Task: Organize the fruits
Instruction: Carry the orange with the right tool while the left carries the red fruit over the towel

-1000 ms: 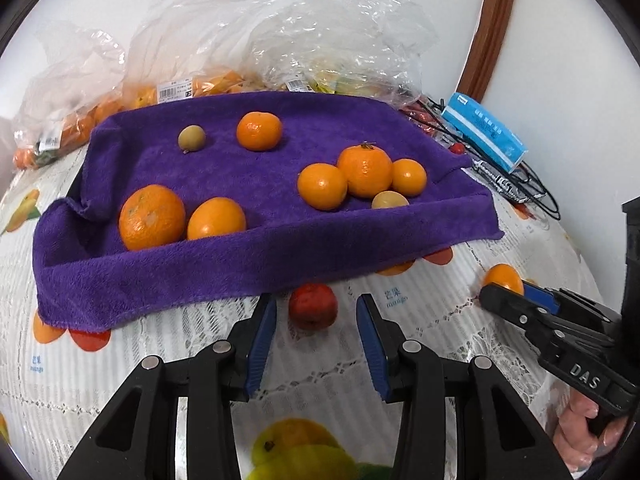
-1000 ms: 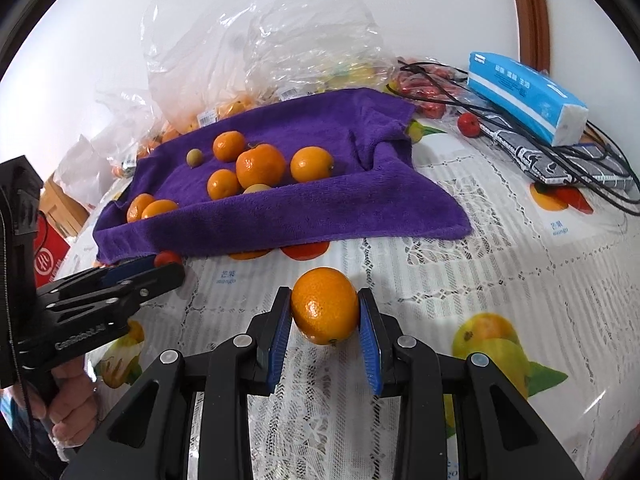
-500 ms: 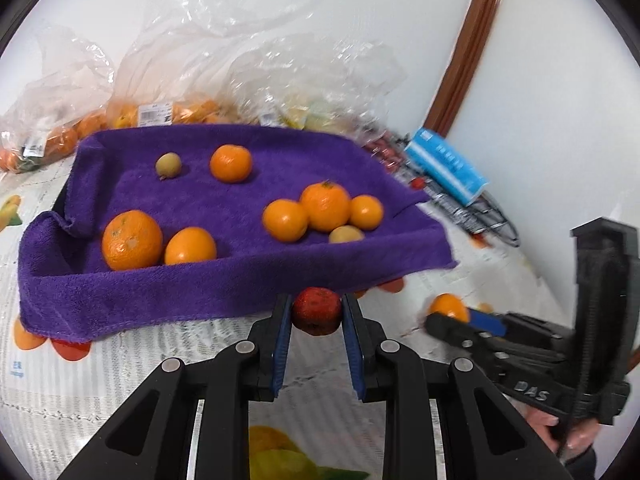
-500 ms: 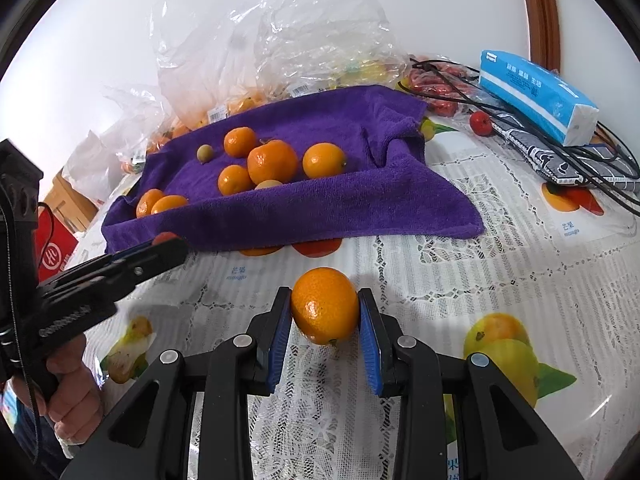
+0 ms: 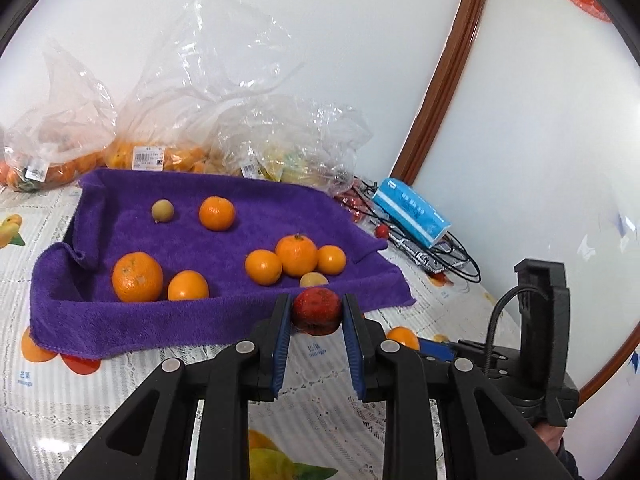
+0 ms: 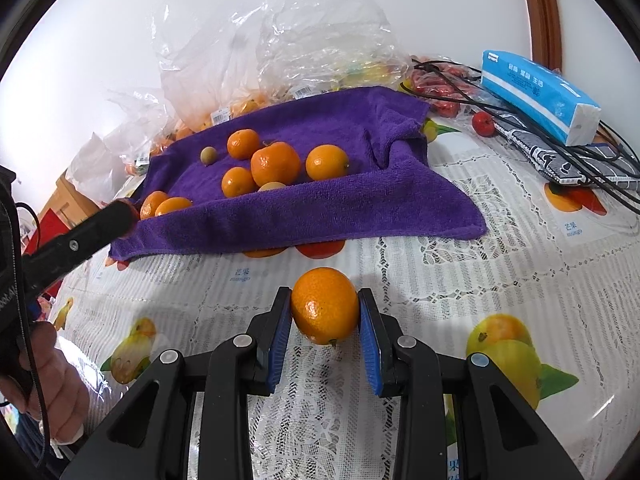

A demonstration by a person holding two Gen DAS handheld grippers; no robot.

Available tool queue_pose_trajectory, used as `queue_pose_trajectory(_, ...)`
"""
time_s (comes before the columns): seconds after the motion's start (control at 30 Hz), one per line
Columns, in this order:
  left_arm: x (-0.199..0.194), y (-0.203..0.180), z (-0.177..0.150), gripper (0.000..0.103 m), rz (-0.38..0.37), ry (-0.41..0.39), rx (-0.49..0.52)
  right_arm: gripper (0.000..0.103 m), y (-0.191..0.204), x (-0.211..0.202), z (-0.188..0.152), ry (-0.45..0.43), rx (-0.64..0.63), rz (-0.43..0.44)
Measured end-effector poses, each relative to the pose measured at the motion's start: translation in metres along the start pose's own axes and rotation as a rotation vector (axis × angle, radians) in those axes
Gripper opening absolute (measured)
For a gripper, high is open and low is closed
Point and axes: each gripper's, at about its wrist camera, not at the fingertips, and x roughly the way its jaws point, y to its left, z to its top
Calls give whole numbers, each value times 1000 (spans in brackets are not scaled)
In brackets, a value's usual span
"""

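left claw [image 5: 316,314] pinches red fruit [image 5: 316,311], right claw [image 6: 325,312] pinches orange [image 6: 325,305]; both raised, likely bound for purple towel [image 5: 224,320].

Both views bright, even indoor light, white wall [image 5: 360,40] near blown out. Strong fisheye: black vignette in corners, wooden trim [image 5: 436,92] bowed into curve. Glare streaks on plastic bags [image 6: 280,40]; specular spot on orange [image 6: 325,306] held in right hand-held gripper [image 6: 325,320]. Soft shadows on counter [image 6: 500,264] beneath purple towel [image 6: 320,208] edge and around gripper. Left hand-held gripper [image 6: 80,236] motion-blurred at left edge of right view. Left view slightly soft throughout; red fruit [image 5: 316,310] reasonably sharp.
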Motion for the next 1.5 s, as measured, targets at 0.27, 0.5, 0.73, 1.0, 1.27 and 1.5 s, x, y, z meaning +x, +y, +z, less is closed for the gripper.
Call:
queue_pose_trajectory(0.27,-14,-4,3,24,-4,-52,25,33,2,2,0,1,-13,2)
queue_pose_trajectory(0.5,-26,-2,5,24,-21,-91,17,33,3,2,0,0,-21,10)
queue_pose_trajectory(0.73,-35,2,8,24,-29,-126,2,33,3,2,1,2,-26,17)
queue_pose_trajectory(1.0,-43,6,11,24,-26,-158,-13,33,5,2,0,2,-33,21)
queue_pose_trajectory(1.27,-49,11,14,24,-24,-177,-40,33,5,-1,0,-17,-27,24)
queue_pose_trajectory(1.5,-54,11,18,24,-27,-186,-50,33,3,-3,3,-4,-3,66)
